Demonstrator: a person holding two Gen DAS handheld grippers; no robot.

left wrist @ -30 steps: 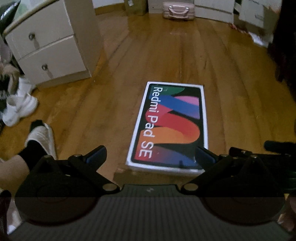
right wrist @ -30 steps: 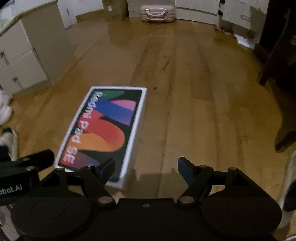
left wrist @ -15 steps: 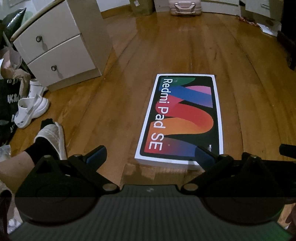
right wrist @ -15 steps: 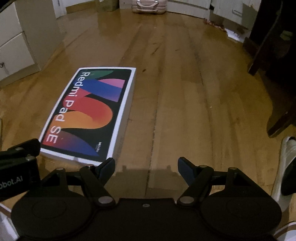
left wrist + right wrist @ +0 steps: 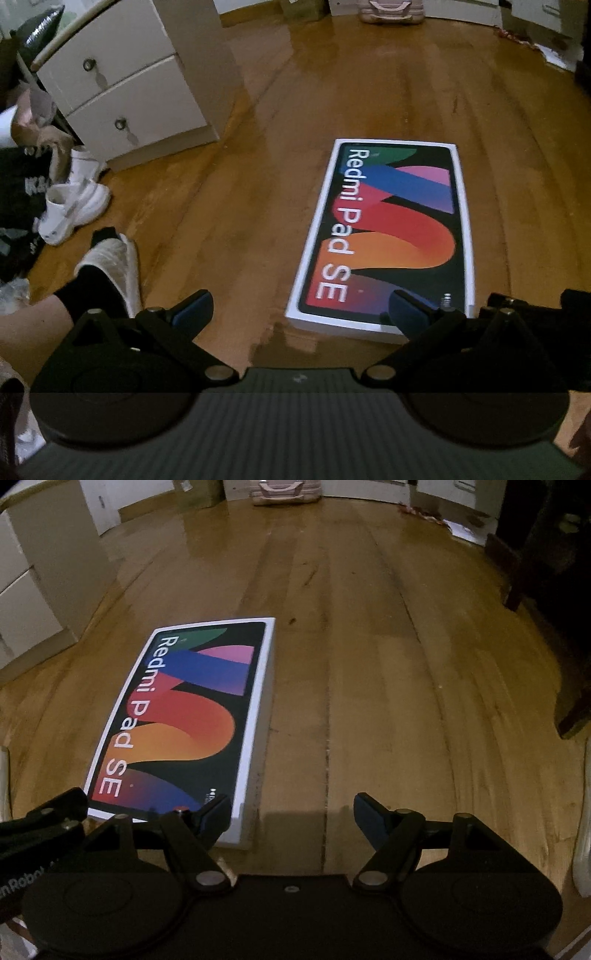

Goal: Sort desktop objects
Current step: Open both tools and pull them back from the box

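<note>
Down on the wooden floor [image 5: 388, 664] the tablet box [image 5: 388, 236] is lying flat, face up; the left gripper [image 5: 301, 306] and right gripper [image 5: 291, 810] are hovering at its near end, jaws spread and empty, probably readying to take its edges.

home, prob bedroom | wood floor [image 5: 295, 110] | white drawer unit [image 5: 125, 85] upper left | shoes [image 5: 70, 210] left edge | pink suitcase [image 5: 391, 9] top

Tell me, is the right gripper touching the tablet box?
Cannot tell. In the right wrist view the open right gripper has one finger overlapping the tablet box corner, but neither view shows contact or a gap plainly.
</note>
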